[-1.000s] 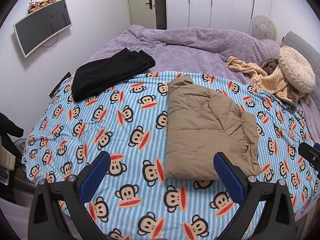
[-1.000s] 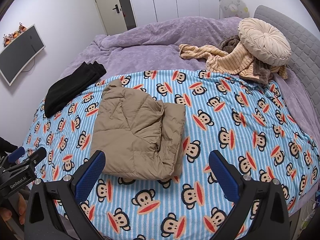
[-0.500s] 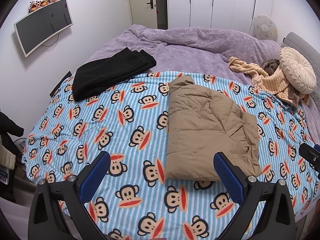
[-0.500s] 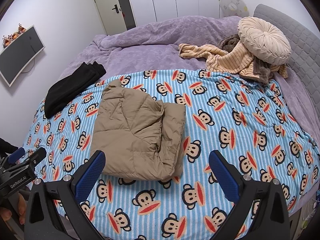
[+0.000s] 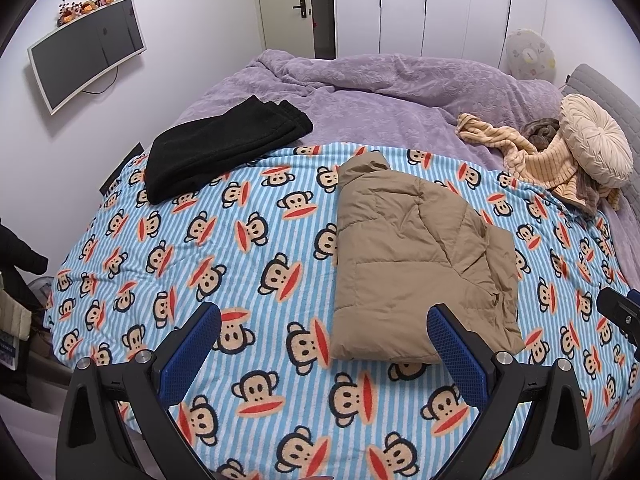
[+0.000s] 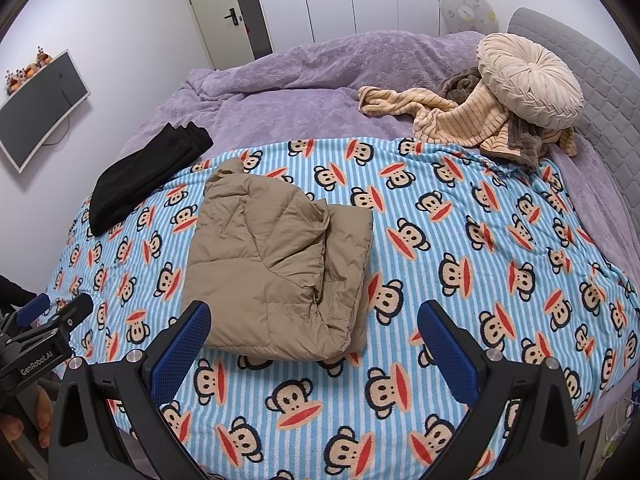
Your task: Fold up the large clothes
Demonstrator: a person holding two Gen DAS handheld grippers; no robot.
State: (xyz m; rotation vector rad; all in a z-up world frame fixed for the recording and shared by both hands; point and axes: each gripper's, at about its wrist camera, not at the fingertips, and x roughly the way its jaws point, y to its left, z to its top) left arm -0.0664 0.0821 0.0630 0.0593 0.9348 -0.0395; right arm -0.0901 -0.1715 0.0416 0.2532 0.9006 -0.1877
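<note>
A tan puffer jacket lies folded into a thick rectangle on the monkey-print blanket, its collar end pointing away from me. In the right wrist view the same jacket sits left of centre. My left gripper hangs open above the blanket's near edge, its right finger over the jacket's near corner, holding nothing. My right gripper is open too, just short of the jacket's near edge, empty. The left gripper's body shows at the left edge of the right wrist view.
Folded black clothing lies at the blanket's far left corner. A purple duvet covers the far bed. A striped yellow garment and a round cream cushion rest by the grey headboard. A screen hangs on the left wall.
</note>
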